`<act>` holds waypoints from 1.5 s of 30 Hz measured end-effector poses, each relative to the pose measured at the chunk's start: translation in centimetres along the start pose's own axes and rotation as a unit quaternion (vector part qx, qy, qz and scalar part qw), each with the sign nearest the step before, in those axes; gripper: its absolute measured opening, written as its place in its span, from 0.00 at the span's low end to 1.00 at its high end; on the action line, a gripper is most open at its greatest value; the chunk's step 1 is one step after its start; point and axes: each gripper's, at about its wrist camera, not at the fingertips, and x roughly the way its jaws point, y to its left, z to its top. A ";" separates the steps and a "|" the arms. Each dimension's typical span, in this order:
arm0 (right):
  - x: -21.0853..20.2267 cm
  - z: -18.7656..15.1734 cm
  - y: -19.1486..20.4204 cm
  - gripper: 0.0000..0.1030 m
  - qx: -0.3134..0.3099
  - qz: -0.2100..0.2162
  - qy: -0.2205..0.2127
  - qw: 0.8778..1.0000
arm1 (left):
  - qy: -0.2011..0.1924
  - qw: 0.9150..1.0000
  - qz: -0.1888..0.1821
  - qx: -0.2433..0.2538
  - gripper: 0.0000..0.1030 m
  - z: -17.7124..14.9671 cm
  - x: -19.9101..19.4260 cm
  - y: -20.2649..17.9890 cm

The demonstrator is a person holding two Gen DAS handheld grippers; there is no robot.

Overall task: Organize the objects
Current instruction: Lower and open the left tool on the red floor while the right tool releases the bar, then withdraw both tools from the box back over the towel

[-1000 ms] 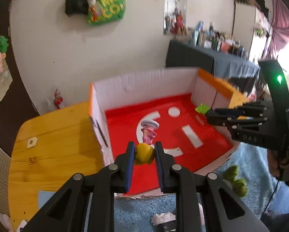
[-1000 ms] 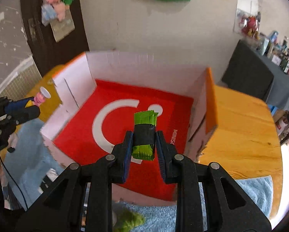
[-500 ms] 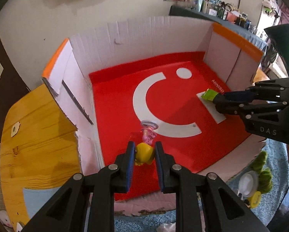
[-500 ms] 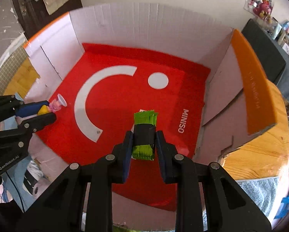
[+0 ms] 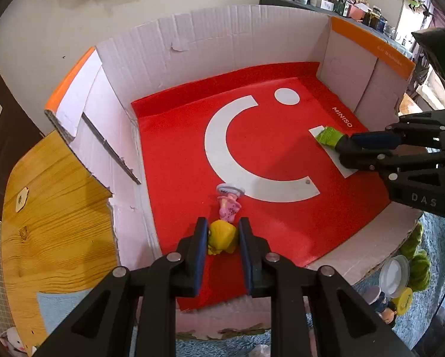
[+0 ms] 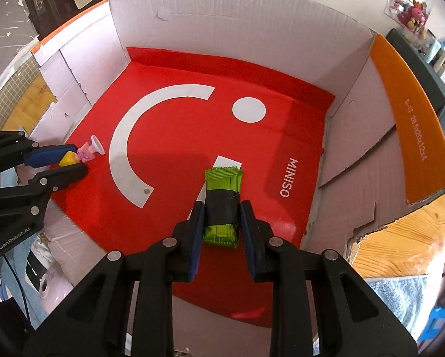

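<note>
A small toy figure [image 5: 225,223] with a yellow base and a pink body sits between the pads of my left gripper [image 5: 221,232], which is shut on it low over the red floor of the cardboard box [image 5: 222,32]. The same toy figure [image 6: 79,156] shows at the left of the right wrist view, in the left gripper [image 6: 73,162]. My right gripper [image 6: 221,217] is shut on a green snack packet [image 6: 222,205] with a black band, low over the box's red floor. In the left wrist view the packet [image 5: 328,136] pokes out of the right gripper [image 5: 346,148].
The box has white walls with orange flaps [image 6: 413,125] and a red liner with white marks [image 6: 249,110]. It stands on a wooden table [image 5: 52,223]. Small toys [image 5: 401,282] lie on a blue-grey cloth [image 5: 415,321] outside the box's near edge.
Both grippers have come down into the box with their loads, and the view has tilted downward. The box floor now fills both views.
</note>
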 end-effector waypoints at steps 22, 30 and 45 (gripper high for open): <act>-1.4 -1.7 1.4 0.66 -0.034 0.004 0.005 0.999 | -0.004 1.000 -0.010 -0.007 0.36 -0.2 -0.5 0.3; -2.0 -2.2 1.2 0.66 -0.032 0.008 0.005 0.999 | -0.005 1.000 -0.019 -0.011 0.38 -0.3 -0.6 0.6; -2.8 -2.7 1.5 0.66 -0.026 0.022 -0.001 0.999 | -0.009 0.999 -0.033 -0.014 0.42 -0.2 -0.9 0.7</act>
